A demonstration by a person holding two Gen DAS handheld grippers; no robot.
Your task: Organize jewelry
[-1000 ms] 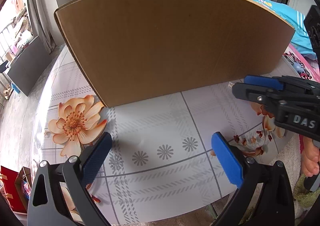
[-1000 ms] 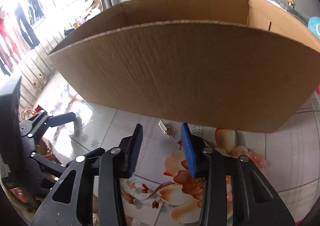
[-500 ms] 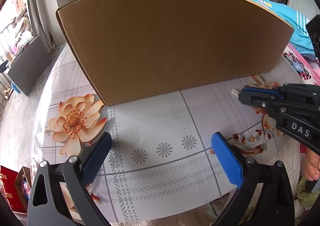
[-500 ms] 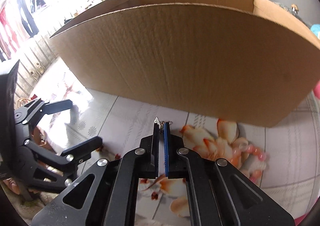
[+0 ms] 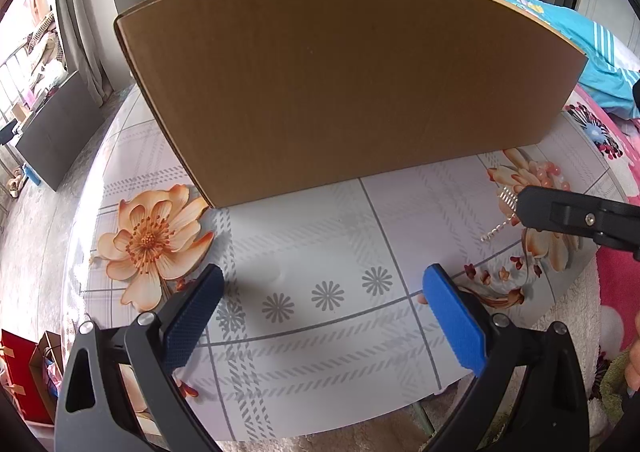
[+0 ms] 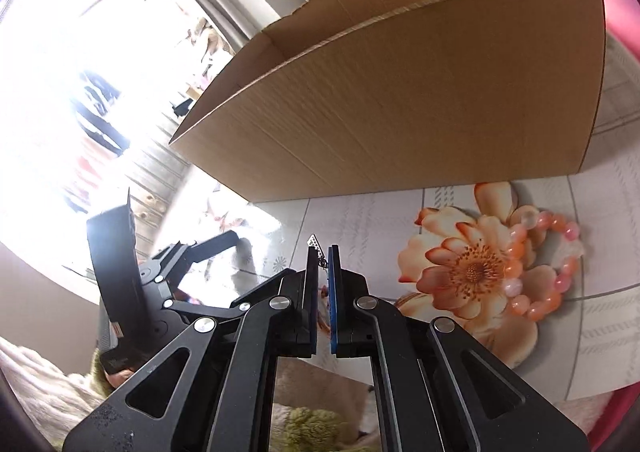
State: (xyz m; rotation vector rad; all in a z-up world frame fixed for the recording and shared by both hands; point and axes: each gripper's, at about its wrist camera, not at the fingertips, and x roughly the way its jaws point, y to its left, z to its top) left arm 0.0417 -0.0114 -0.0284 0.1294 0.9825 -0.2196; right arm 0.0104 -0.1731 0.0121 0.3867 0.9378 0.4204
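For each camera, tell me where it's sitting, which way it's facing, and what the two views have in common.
Left wrist: on the left gripper, jaws wide open and empty, looking down at the tablecloth and box; the right gripper enters at right, and a bit of hand shows.
Right wrist: on the right gripper, pinching an earring, facing the box and bracelet; the left gripper sits at left.
Shared: box, tablecloth, earring, each other's gripper.

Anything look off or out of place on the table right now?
Nothing damaged or spilled. The pink bead bracelet lies loose on the tablecloth outside the cardboard box. The right claw, its jaws opening slightly, pinches a small silver earring.
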